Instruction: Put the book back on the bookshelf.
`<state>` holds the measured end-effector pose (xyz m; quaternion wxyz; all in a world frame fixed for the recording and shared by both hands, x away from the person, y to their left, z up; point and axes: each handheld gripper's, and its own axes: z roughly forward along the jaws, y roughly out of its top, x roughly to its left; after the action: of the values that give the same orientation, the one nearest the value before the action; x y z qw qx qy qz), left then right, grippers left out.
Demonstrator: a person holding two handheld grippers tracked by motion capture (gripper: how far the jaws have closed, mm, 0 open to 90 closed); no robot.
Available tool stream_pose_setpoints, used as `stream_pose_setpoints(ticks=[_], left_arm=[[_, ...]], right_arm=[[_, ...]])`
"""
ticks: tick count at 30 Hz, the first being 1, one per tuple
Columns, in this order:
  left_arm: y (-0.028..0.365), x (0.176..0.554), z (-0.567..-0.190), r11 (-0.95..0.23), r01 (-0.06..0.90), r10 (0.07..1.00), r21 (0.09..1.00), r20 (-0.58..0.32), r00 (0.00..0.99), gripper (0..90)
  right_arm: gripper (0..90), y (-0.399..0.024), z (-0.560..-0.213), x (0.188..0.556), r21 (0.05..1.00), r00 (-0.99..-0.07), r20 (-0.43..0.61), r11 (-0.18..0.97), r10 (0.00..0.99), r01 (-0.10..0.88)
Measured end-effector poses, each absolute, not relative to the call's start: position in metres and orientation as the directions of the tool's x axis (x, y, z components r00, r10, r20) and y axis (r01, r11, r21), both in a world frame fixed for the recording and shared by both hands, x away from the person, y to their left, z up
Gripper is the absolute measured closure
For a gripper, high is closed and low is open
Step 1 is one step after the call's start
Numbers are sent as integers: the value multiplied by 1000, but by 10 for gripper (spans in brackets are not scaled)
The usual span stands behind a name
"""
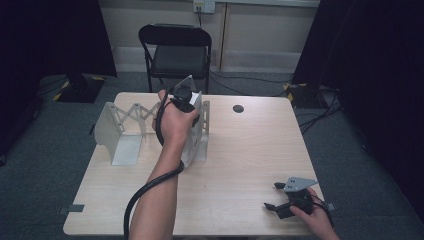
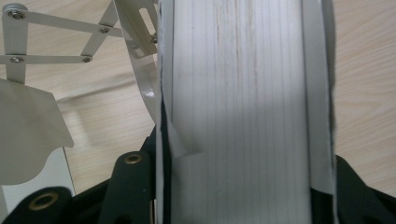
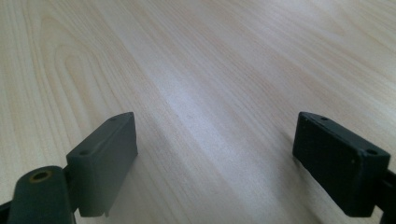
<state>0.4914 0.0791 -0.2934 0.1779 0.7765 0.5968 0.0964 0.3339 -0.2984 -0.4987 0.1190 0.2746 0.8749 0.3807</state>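
Note:
A white metal expanding book rack [image 1: 122, 125] stands on the left half of the wooden table [image 1: 240, 150]. A thick white book [image 1: 196, 145] stands upright at the rack's right end. My left gripper [image 1: 187, 107] comes down on it from above. In the left gripper view the book's page edges [image 2: 238, 93] lie between the two black jaws, and my left gripper [image 2: 243, 182] is shut on the book. The rack's scissor links and end plate [image 2: 28, 116] show to its left. My right gripper [image 1: 272, 195] rests near the table's front right corner, open with nothing between its fingers [image 3: 215, 158].
A black folding chair [image 1: 177, 50] stands behind the table's far edge. A round cable hole [image 1: 238, 108] sits in the tabletop at the back. Cables lie on the floor at the right [image 1: 320, 112]. Dark curtains hang on both sides.

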Motion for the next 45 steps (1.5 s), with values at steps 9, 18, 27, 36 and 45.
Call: stream_pose_setpoints(ticks=[9, 18, 27, 36, 45], left_arm=[[76, 494, -295, -220, 889, 964, 401, -52, 262, 528], [71, 497, -296, -215, 889, 966, 404, -49, 256, 528], [69, 500, -300, -198, 888, 969, 415, -52, 240, 528], [65, 503, -303, -203, 888, 970, 413, -41, 241, 528], [64, 506, -308, -191, 895, 973, 402, -41, 226, 527]], right_arm=[[133, -298, -499, 334, 731, -821, 1, 559, 571, 390], [133, -298, -499, 334, 731, -821, 0, 560, 570, 389], [133, -298, -499, 334, 731, -821, 1, 560, 571, 389], [133, -298, -499, 334, 731, -821, 1, 559, 571, 390], [133, -298, -499, 334, 731, -821, 2, 559, 571, 391]])
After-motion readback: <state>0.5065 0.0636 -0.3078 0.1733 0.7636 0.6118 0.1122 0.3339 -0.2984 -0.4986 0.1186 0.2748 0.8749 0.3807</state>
